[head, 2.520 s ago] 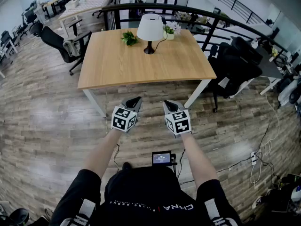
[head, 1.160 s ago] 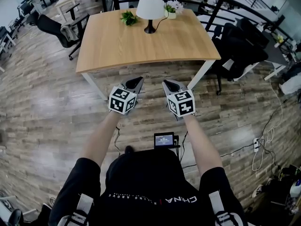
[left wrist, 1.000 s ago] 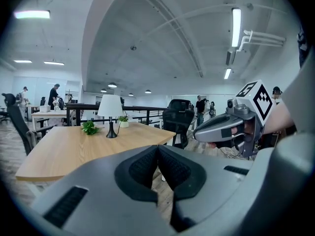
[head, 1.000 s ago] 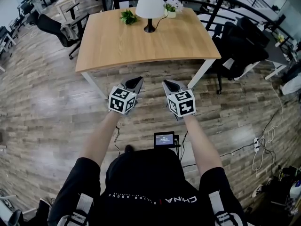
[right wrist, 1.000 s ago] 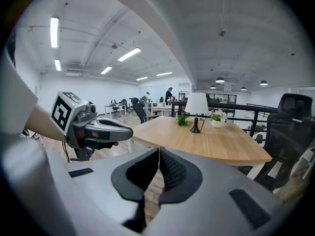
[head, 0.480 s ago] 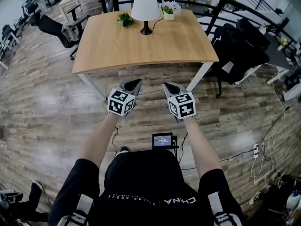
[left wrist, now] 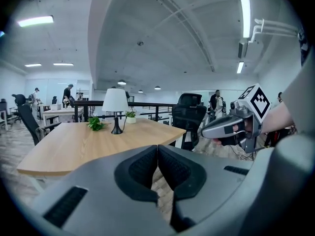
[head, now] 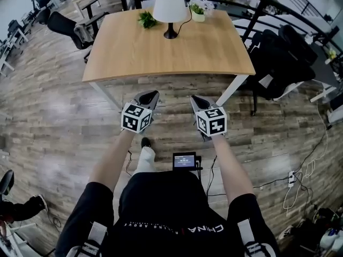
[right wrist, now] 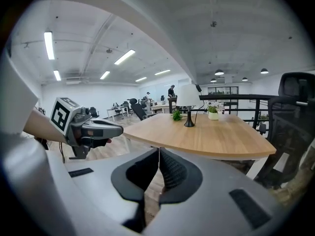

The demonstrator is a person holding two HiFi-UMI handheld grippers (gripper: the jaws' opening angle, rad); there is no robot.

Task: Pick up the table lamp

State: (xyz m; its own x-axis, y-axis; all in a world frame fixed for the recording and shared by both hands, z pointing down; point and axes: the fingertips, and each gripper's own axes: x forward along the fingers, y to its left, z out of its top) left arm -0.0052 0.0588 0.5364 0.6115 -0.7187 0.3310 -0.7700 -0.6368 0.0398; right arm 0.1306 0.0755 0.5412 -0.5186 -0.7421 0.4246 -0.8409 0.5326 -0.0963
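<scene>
i hold my grey left gripper (head: 151, 94) and grey right gripper (head: 194, 98) side by side in front of me, over the brown plank floor (head: 64, 122), short of the desk. both pairs of jaws are pressed together with nothing between them, since nothing is within reach to take. ahead lies the light wooden desk on white legs (head: 161, 58), its near edge towards me. the white-shaded table lamp on a dark stem and round base (head: 170, 9) stands upright near the far edge, well apart from both grippers, between a small green leafy plant (head: 146, 19) and a white pot of flowers (head: 198, 15). i judge the approach comes first, and the jaws must part before they meet the stem.
</scene>
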